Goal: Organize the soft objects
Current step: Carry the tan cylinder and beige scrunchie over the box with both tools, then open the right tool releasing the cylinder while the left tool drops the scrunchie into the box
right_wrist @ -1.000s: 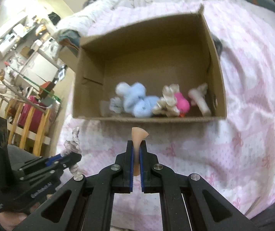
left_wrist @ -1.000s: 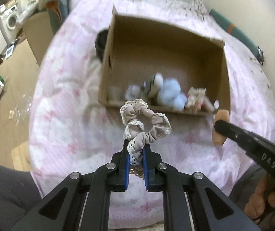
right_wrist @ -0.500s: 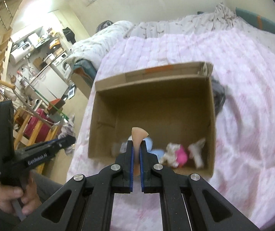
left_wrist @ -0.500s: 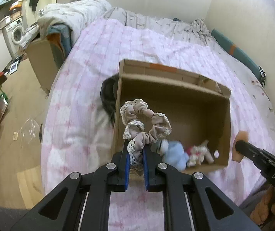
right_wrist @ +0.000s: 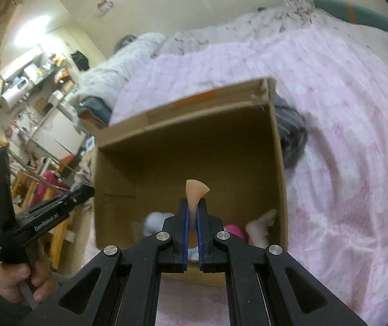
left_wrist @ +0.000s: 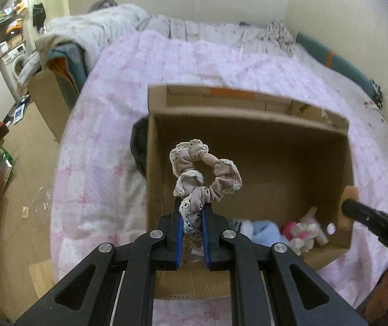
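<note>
My left gripper (left_wrist: 191, 217) is shut on a beige lace-trimmed scrunchie (left_wrist: 204, 174) and holds it above the near left part of an open cardboard box (left_wrist: 248, 119) on a pink bedspread. My right gripper (right_wrist: 192, 212) is shut on a peach makeup sponge (right_wrist: 196, 190) and holds it over the box (right_wrist: 278, 163); it also shows in the left wrist view (left_wrist: 368, 214) at the box's right wall. In the box lie a light blue plush (left_wrist: 264, 233), a pink and white plush (left_wrist: 300, 231) and other small soft toys.
The box sits on a bed with a pink quilt (left_wrist: 128, 108). A dark cloth (left_wrist: 138, 146) lies against the box's left side. A folded white blanket (left_wrist: 93, 27) is at the bed's far left. The floor and another cardboard box (left_wrist: 47, 95) are to the left.
Both grippers have risen and moved forward over the box. The view now looks down into it from higher up. Each still holds its object.
</note>
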### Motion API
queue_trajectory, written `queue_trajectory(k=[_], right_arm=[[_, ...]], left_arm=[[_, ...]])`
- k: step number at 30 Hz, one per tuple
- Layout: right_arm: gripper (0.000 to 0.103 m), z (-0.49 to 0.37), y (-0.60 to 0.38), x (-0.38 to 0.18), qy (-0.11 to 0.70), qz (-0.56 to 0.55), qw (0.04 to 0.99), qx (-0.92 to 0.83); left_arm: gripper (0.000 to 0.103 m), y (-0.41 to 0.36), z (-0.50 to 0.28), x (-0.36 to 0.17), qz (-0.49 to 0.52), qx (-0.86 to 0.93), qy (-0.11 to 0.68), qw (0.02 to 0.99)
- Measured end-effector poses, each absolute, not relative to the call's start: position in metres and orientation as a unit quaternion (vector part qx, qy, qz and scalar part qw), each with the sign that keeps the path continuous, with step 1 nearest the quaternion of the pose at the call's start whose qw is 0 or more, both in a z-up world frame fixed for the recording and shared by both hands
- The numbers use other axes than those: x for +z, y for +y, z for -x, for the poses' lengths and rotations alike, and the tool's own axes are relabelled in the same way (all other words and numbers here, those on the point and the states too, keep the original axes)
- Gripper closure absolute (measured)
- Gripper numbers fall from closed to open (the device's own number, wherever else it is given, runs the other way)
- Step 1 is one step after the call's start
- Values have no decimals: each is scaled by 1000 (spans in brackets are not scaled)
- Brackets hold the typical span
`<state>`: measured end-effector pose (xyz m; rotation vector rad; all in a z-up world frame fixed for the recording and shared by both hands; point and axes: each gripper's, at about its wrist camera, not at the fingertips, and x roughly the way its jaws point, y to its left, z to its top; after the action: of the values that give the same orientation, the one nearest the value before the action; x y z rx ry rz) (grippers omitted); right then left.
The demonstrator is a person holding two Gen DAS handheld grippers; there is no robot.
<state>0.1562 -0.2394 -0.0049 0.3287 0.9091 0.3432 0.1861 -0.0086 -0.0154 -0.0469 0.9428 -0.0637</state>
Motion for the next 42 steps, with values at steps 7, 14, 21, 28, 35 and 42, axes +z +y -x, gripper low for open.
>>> queue_trajectory(k=[7,14,21,28,35,42], right_arm=[[96,-167,-240,-27,465,-130,867,119],[96,-172,-237,-32,474,-94,871,92],[96,-171,-237,-34,478,-100,868,95],[96,-170,-236,-35,476,-100,868,98],[96,-170,-235,-35,477,-97,868,99],[96,-171,-233,-36,479,-97,866,105]], left_arm=[[92,-15,-188,-31,10,-41,461,886],[92,-16,-190,-33,11,-45,463,885],[89,-17,-190,-33,13,-49,457,888],[86,-18,-186,-33,8,-55,456,888],[28,-19,-180,-27,18,-48,442,896],[28,-21,-180,-25,9,-47,442,896]])
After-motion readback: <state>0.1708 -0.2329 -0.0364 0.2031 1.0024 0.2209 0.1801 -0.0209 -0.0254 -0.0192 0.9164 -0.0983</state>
